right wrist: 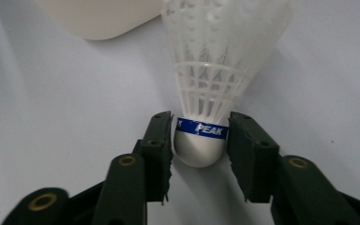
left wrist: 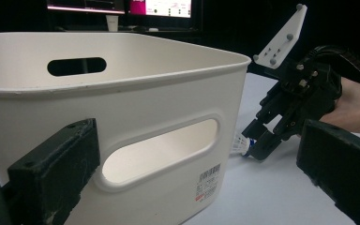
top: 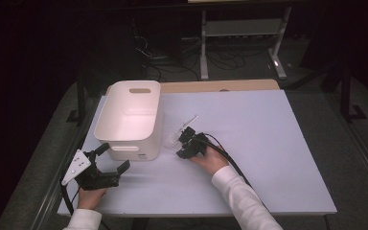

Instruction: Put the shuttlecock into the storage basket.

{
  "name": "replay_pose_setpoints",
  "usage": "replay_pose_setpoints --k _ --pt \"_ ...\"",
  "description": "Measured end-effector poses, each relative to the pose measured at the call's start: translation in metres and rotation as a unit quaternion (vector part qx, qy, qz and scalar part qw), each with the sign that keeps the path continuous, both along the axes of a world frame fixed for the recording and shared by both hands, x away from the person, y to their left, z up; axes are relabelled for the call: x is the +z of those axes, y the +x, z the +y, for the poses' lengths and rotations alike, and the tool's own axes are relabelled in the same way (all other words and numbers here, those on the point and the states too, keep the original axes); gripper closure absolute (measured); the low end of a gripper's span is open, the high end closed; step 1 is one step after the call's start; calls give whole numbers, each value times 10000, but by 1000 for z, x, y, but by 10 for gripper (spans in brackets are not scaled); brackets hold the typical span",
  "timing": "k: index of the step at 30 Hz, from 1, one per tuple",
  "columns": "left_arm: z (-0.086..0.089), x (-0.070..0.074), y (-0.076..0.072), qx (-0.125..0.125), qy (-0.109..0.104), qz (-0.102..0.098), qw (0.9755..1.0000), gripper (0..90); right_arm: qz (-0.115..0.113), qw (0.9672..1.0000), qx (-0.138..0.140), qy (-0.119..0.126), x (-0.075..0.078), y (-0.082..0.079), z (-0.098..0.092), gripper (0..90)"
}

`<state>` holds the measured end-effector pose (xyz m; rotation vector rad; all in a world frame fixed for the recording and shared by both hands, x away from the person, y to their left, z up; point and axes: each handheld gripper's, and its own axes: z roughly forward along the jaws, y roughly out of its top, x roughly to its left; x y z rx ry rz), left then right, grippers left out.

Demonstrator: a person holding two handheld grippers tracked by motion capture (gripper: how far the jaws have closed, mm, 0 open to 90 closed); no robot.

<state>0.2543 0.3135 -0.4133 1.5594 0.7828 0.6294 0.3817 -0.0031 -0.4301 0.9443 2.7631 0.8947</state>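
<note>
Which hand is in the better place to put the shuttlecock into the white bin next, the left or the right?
Probably the right. The right tool is already shut on the shuttlecock at its cork, on the table beside the white bin. The left tool is open and holds nothing.

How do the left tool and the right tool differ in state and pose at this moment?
The right tool is shut on the shuttlecock, gripping its white cork base; the left tool is open and holds nothing. The right tool rests low on the table to the right of the white bin; the left tool faces the bin's near wall. Both have black jaws.
</note>
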Motion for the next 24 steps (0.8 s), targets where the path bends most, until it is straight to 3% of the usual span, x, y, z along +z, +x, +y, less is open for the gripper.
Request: replay_pose_setpoints --k 5,14,24 --pt "0 0 0 -24 7 -6 10000 0 162 9998 -43 46 1 1 -1 635" --pt "0 0 0 -14 11 14 10000 0 111 9999 -95 75 5 1 -5 638" --pt "-1 0 0 -11 -27 20 10000 0 119 9996 -119 237 20 3 -18 638"
